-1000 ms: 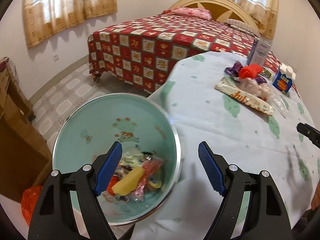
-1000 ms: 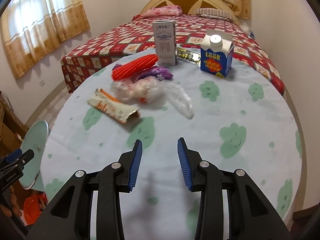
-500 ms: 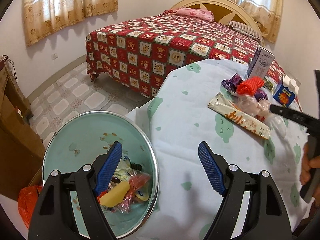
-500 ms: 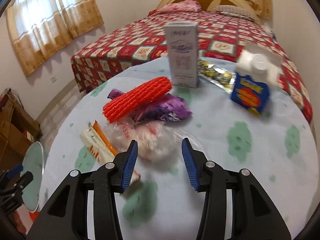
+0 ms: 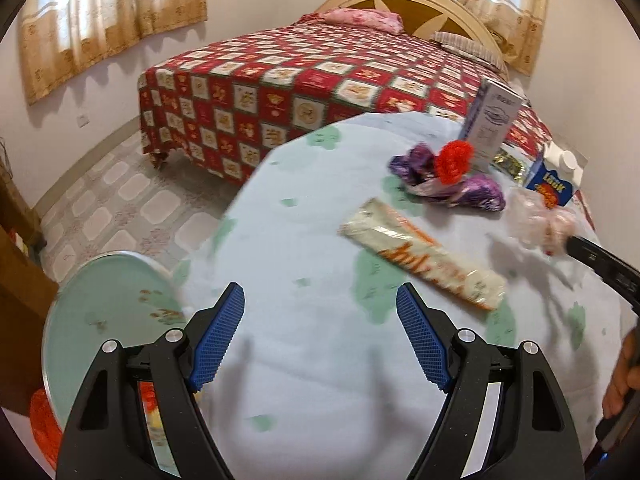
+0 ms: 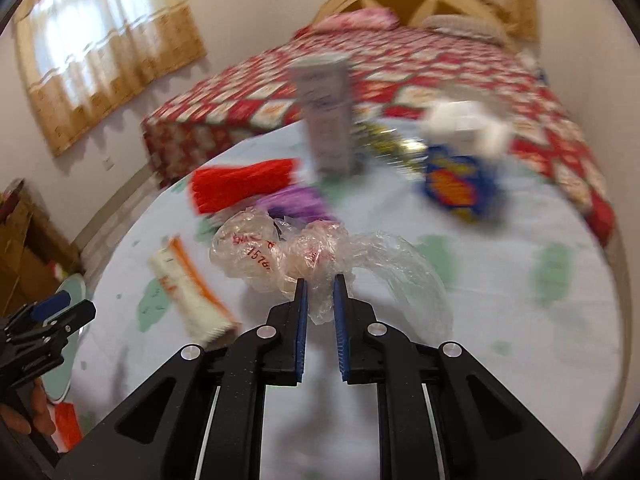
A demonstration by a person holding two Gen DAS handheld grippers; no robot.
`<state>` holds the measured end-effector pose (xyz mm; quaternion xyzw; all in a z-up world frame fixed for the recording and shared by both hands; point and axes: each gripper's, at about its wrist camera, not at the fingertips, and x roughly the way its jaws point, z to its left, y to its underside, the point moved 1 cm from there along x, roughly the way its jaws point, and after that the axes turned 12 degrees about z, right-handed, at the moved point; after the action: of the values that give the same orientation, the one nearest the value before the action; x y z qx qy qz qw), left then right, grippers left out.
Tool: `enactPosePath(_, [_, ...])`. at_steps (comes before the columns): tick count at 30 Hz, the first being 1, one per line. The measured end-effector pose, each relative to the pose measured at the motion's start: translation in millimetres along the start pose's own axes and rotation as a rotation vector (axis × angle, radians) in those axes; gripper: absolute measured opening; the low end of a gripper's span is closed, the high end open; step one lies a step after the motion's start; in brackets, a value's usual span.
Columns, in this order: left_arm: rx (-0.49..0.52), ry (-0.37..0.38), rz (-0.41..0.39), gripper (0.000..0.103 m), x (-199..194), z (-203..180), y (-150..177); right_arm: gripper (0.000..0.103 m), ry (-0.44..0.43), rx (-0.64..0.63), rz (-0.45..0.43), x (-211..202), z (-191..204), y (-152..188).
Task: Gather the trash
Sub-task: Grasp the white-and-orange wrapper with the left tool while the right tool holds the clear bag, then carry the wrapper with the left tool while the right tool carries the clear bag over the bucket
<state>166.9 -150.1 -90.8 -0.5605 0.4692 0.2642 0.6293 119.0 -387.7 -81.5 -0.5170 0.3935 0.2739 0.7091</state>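
**Clear bag pinched, most trash still out**

The right gripper (image 6: 319,284) closes its fingers on the crumpled clear plastic bag (image 6: 280,254) on the tabletop (image 5: 320,360). The left gripper (image 5: 320,308) hangs wide open, empty, near the bin (image 5: 112,304). The snack wrapper (image 5: 420,256), red netting (image 5: 454,160), purple wrappers (image 5: 478,192) and 2 cartons remain.

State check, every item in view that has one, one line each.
Left tongs: open, empty, above the table.
Right tongs: shut on crumpled clear plastic bag.
Tall grey-white carton: upright.
Blue-and-white juice carton: upright, cap on.
Long white-and-orange snack wrapper: lying flat.
Round teal bin: open.
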Motion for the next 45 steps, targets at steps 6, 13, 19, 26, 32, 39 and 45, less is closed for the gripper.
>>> enactPosePath(6, [-0.009, -0.015, -0.008, 0.076, 16, -52, -19, 0.014, 0.084, 0.099, -0.036, -19, -49, 11])
enactPosePath(13, [-0.111, 0.003, 0.069, 0.066, 52, -90, -33, 0.014, 0.062, 0.107, -0.054, -27, -67, 17])
enactPosePath(19, [-0.116, 0.003, 0.111, 0.047, 67, -100, -24, 0.014, 0.044, 0.115, -0.048, -26, -67, 16])
enactPosePath(26, [-0.074, 0.068, 0.096, 0.021, 56, -85, -17, 0.014, 0.034, 0.128, -0.050, -29, -61, 25])
enactPosePath(32, [0.013, 0.005, 0.040, 0.019, 27, -75, 2, 0.014, 0.036, 0.126, -0.066, -36, -44, 34])
enactPosePath(39, [0.090, -0.047, -0.028, 0.018, -10, -58, 20, 0.014, 0.027, 0.083, -0.079, -49, -7, 46])
enactPosePath(45, [0.108, -0.080, -0.063, 0.018, -35, -35, 34, 0.014, 0.013, 0.074, -0.080, -54, 19, 54])
